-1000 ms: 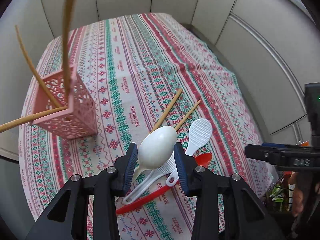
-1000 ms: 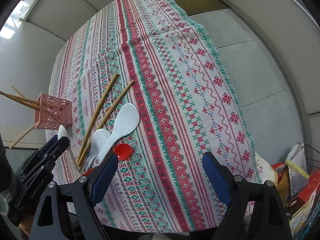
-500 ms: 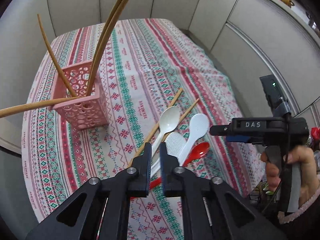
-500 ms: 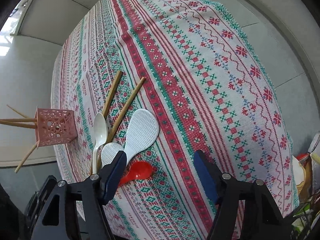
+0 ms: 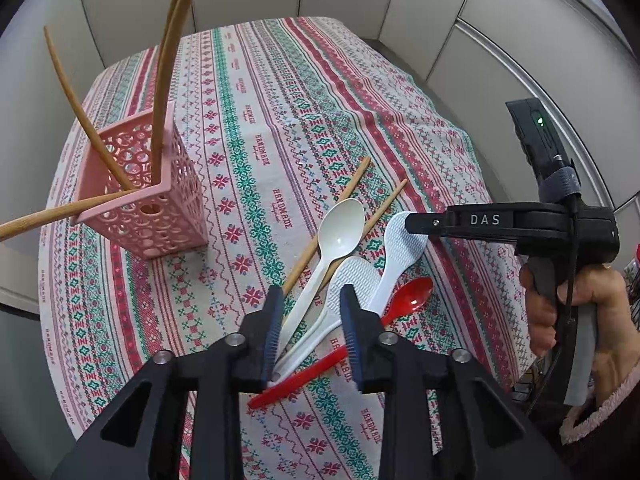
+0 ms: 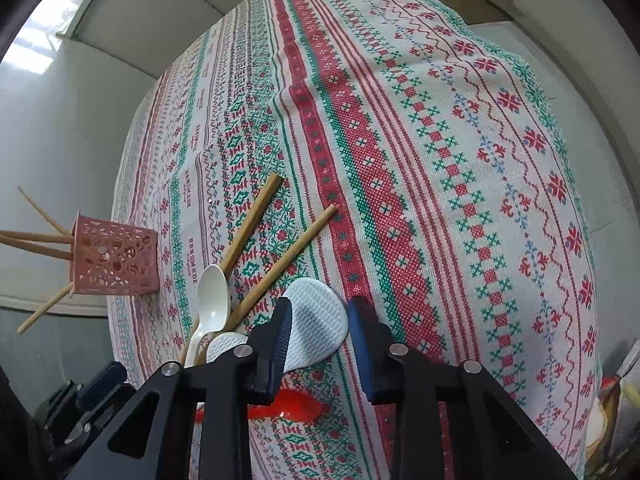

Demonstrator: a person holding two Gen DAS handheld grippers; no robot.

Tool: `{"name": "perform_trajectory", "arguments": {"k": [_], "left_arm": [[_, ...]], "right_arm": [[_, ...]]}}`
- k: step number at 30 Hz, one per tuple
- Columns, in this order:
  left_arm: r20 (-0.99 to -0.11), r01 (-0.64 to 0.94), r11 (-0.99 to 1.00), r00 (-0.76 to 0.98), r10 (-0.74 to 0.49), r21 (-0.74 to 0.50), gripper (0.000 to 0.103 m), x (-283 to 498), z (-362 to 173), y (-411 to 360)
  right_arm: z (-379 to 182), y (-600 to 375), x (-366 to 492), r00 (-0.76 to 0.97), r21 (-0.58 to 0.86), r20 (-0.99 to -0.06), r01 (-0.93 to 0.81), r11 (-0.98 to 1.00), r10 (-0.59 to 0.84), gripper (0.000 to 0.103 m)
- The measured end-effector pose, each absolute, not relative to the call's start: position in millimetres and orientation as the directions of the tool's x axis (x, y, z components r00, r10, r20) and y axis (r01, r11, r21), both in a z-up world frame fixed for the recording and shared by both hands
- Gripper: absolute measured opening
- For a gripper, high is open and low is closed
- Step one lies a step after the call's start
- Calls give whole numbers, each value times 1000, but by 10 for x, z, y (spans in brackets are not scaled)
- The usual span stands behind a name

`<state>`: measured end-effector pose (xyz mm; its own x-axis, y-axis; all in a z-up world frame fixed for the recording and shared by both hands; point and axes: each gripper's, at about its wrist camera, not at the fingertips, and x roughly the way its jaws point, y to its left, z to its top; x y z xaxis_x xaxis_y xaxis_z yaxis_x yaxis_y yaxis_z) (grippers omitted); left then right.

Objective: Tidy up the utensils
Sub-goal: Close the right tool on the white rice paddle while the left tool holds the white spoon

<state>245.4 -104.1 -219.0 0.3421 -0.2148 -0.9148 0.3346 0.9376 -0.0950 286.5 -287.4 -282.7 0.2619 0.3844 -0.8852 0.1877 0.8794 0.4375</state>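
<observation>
**Inspector:** What has changed in the last second?

**Assistant:** A second ago the left gripper [image 5: 308, 316] carried the white spoon [image 5: 334, 248] clear of the cloth. Half a second ago its jaws were nearly closed. Now they stand parted and empty, straddling the handles in the pile, and the white spoon lies on the table [image 5: 280, 100] again, well apart from the pink utensil holder [image 5: 148, 200]. I read that as a spoon set back down or dropped, so that step is not done.

**Inspector:** And the right gripper [image 6: 320, 332]?

**Assistant:** It has come down over the larger white rice paddle [image 6: 316, 328], jaws open either side of the blade, gripping nothing. Whether a pad touches the paddle I cannot tell from the wrist view.

**Inspector:** Orientation of the white spoon?

**Assistant:** Bowl up and hollow showing. Its long axis runs diagonally, bowl toward the far side of the table, handle toward the left gripper. It lies across a loose chopstick [image 5: 328, 228], beside the smaller rice paddle [image 5: 352, 280] and the red spoon [image 5: 408, 300]. Four chopsticks already stand in the holder.
</observation>
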Motion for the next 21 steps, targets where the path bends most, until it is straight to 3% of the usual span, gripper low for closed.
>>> {"name": "perform_trajectory", "arguments": {"k": [4, 9, 21], "left_arm": [[-919, 339, 937, 337, -203, -83, 38, 2506, -2259, -1094], [-923, 341, 938, 337, -183, -62, 41, 2613, -2381, -1207], [-924, 387, 922, 358, -133, 17, 41, 2987, -2732, -1697]], "right_arm": [[-2871, -2905, 2911, 262, 458, -872, 142, 878, 413, 10], [-2886, -3095, 2841, 265, 515, -843, 155, 843, 467, 6], [-2693, -3403, 2650, 257, 475, -868, 177, 862, 426, 4]]}}
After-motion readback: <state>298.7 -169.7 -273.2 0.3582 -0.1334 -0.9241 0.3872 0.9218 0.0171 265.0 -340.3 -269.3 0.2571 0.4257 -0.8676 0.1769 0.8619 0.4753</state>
